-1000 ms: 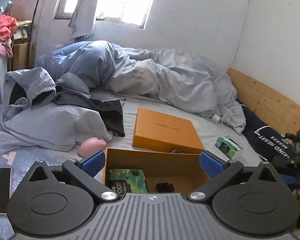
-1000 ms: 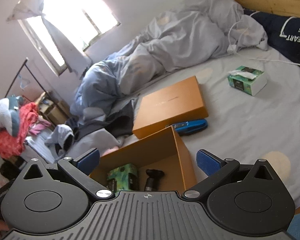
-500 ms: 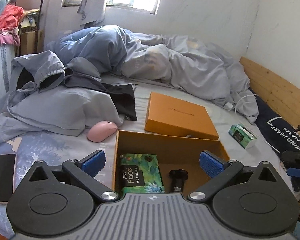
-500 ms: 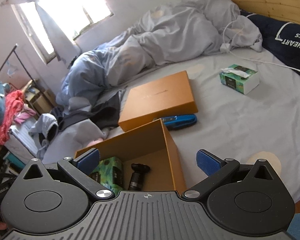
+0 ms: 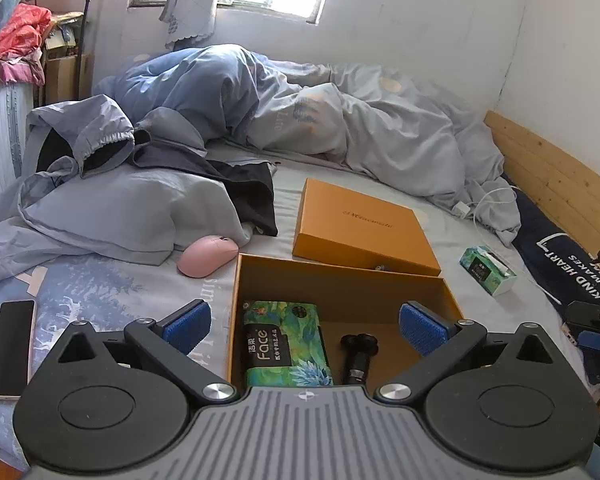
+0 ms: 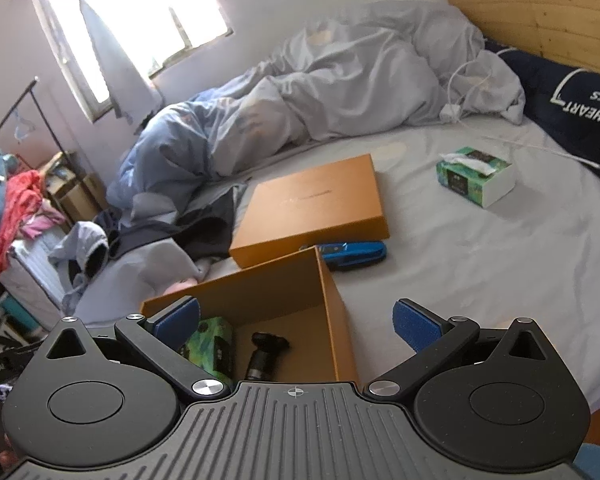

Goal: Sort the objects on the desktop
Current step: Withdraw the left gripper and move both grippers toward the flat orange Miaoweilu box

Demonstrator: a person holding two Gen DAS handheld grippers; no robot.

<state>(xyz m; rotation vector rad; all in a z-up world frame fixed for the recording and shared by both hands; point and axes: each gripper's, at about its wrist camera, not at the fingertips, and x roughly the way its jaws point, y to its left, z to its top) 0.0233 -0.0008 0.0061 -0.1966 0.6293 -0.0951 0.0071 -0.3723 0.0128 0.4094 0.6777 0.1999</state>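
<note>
The left wrist view looks from the bed's near edge, close above the open orange cardboard box (image 5: 340, 292), towards the window wall. The right wrist view sits further right, angled left over the same box (image 6: 332, 300). Both share the flat orange lid (image 5: 360, 220).
</note>
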